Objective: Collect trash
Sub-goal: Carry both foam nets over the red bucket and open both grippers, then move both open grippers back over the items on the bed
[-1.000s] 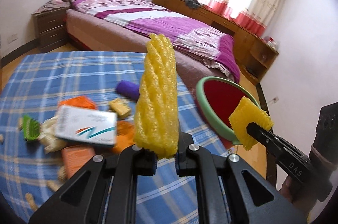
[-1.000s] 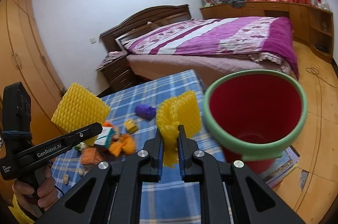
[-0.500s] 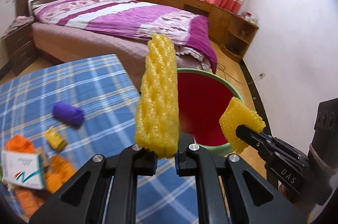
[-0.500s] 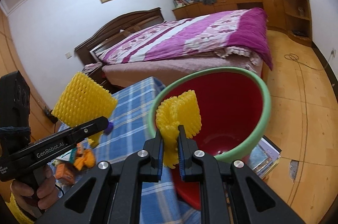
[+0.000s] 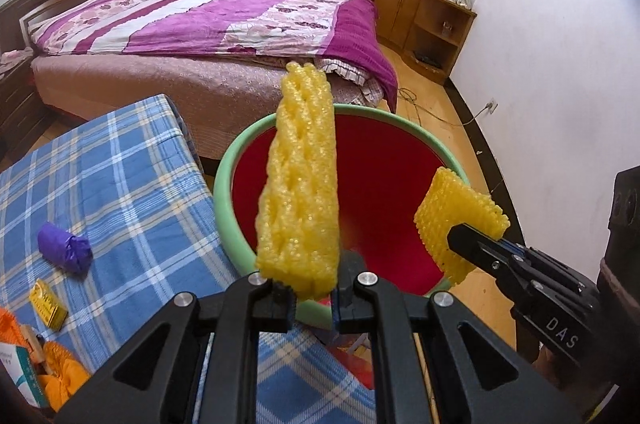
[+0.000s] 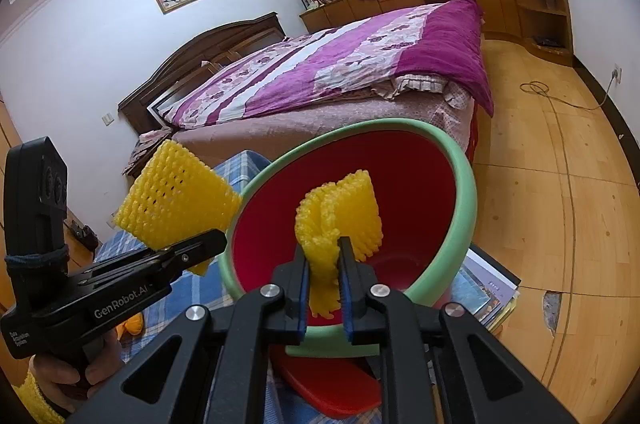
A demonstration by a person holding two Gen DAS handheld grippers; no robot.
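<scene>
My left gripper point(image 5: 314, 298) is shut on a long yellow foam fruit net point(image 5: 298, 192), held upright over the near rim of the red bin with a green rim point(image 5: 224, 184). In the right wrist view, my right gripper point(image 6: 324, 264) pinches a smaller folded yellow foam net point(image 6: 340, 212) above the bin's red inside point(image 6: 464, 192). Its jaws are opening, and the net is still between the pads. Each view shows the other gripper too: the right gripper point(image 5: 460, 244) with its net point(image 5: 456, 220), and the left gripper point(image 6: 208, 240) with its net point(image 6: 176, 192).
The table's blue checked cloth point(image 5: 120, 176) carries a purple wad point(image 5: 64, 248), a small yellow box point(image 5: 48, 308), orange wrappers point(image 5: 64, 372) and a white carton point(image 5: 16, 372). Books point(image 6: 488, 292) and a red lid point(image 6: 332, 384) lie beside the bin. A bed point(image 5: 200, 24) stands behind.
Both grippers carried their yellow nets from above the table to the red bin, which now fills the middle of both views. The table's litter slid off to the left.
</scene>
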